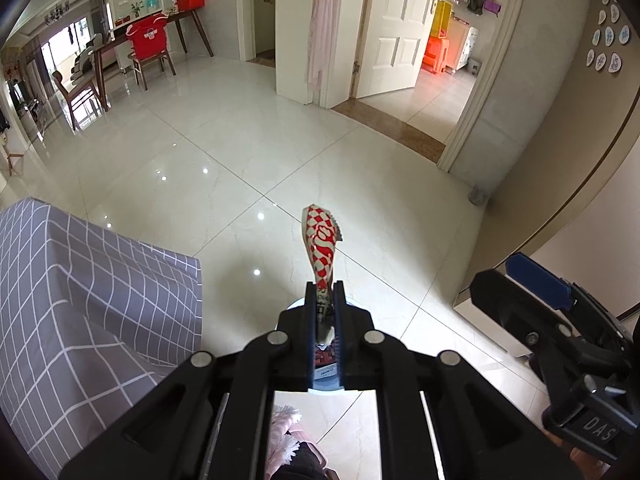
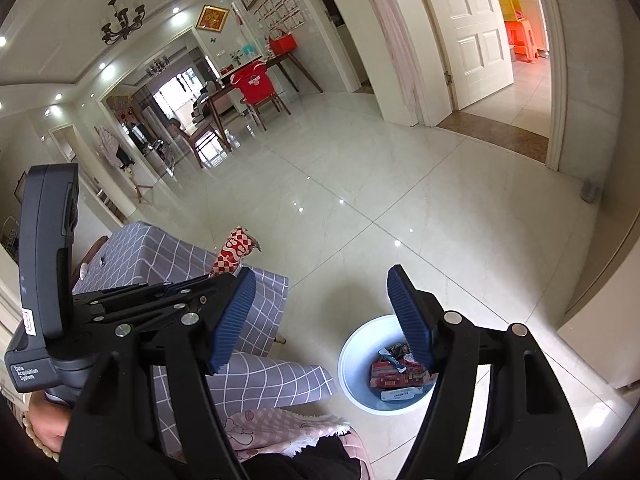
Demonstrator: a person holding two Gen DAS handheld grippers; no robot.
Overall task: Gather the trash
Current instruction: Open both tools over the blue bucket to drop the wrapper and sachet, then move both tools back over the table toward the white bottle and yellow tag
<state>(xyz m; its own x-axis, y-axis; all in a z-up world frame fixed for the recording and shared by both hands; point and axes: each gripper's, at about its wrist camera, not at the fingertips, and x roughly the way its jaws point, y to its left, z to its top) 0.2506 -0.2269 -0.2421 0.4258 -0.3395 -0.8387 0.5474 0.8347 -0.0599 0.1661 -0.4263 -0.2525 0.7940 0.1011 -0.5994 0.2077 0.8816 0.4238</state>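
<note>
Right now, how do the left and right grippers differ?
The left gripper is shut on a red-and-white checkered wrapper; the right gripper is open and empty. The left holds its wrapper in the air; the right hangs over the white bin. Both have black frames and blue pads.

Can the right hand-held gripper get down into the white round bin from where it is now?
Probably yes. The right hand-held gripper is open and empty, and the white round plastic bin sits uncovered on the floor just below it, wrappers inside. Nothing blocks the way; the grey checked cloth lies off to the left.
</note>
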